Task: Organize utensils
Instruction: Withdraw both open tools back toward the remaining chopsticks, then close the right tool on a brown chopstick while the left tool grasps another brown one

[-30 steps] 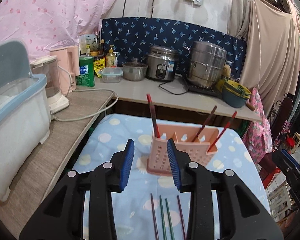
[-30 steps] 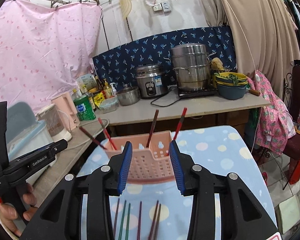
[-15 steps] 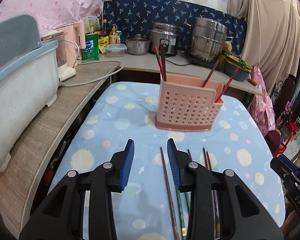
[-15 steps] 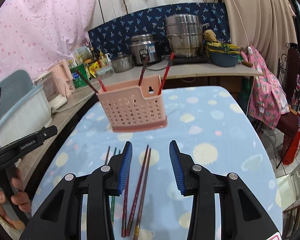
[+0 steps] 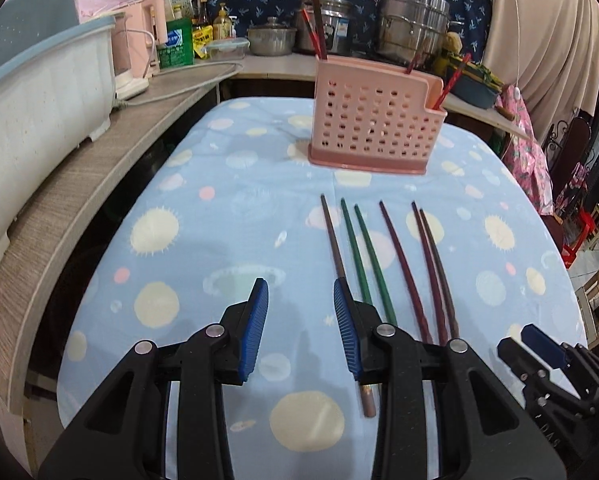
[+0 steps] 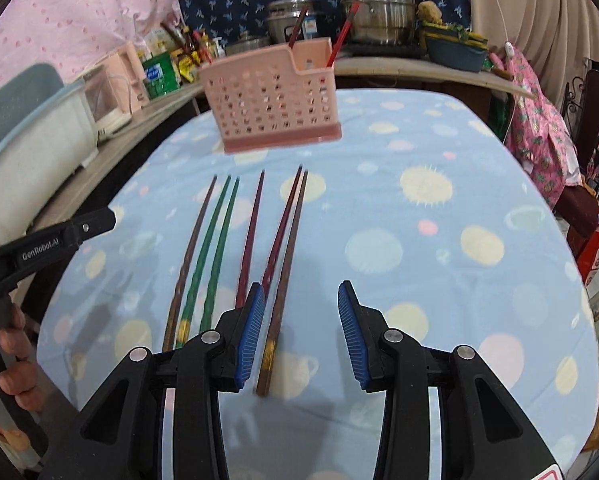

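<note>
A pink perforated utensil holder (image 5: 373, 120) stands on the blue dotted tablecloth (image 5: 219, 208) with several chopsticks upright in it; it also shows in the right wrist view (image 6: 271, 96). Several loose chopsticks lie side by side in front of it: a brown one (image 5: 333, 240), two green ones (image 5: 363, 252), and dark red ones (image 5: 427, 264). My left gripper (image 5: 299, 320) is open and empty, just left of the brown chopstick. My right gripper (image 6: 301, 320) is open and empty above the rightmost chopstick (image 6: 285, 268), which lies between its fingers.
A wooden counter (image 5: 79, 168) on the left carries a white and blue bin (image 5: 31, 92) and a pink appliance (image 5: 139, 56). Pots (image 5: 411, 28) and bottles stand on the back shelf. The cloth's right half (image 6: 459, 240) is bare. The other gripper shows at each view's edge.
Both grippers have pulled back from the holder and tilted down toward the loose chopsticks on the cloth. Both stayed open and empty.
</note>
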The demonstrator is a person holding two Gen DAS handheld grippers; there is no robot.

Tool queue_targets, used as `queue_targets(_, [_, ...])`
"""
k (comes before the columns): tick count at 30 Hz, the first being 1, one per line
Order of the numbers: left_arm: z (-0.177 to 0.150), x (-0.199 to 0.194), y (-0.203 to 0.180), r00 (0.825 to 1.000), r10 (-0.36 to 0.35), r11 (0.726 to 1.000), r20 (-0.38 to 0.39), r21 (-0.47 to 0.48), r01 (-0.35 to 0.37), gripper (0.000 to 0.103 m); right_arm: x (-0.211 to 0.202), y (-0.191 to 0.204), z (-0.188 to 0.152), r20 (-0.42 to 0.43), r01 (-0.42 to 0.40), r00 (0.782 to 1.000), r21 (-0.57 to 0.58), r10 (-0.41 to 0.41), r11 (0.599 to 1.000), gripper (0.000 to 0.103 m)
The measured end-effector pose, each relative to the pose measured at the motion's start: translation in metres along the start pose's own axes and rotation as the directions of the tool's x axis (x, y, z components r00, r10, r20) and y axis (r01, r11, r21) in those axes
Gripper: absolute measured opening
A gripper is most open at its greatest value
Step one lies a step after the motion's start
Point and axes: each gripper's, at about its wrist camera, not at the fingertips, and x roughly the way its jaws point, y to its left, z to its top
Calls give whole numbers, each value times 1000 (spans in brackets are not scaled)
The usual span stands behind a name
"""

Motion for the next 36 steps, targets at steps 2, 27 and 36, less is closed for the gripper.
queue_targets(2, [-7, 3, -1, 1000, 0, 1000, -15, 3, 0, 33, 5, 4, -8, -17, 4, 1000, -16, -4, 1000, 38])
queue_targets(27, [-37, 16, -10, 996, -23, 999, -88, 25, 25, 43, 23, 9, -30, -68, 41, 997, -45, -44, 998, 8])
queue_targets(36, [-44, 22, -22, 992, -42, 998, -116, 47, 48, 48, 21, 0, -30, -60, 46, 997, -8, -47, 999, 7])
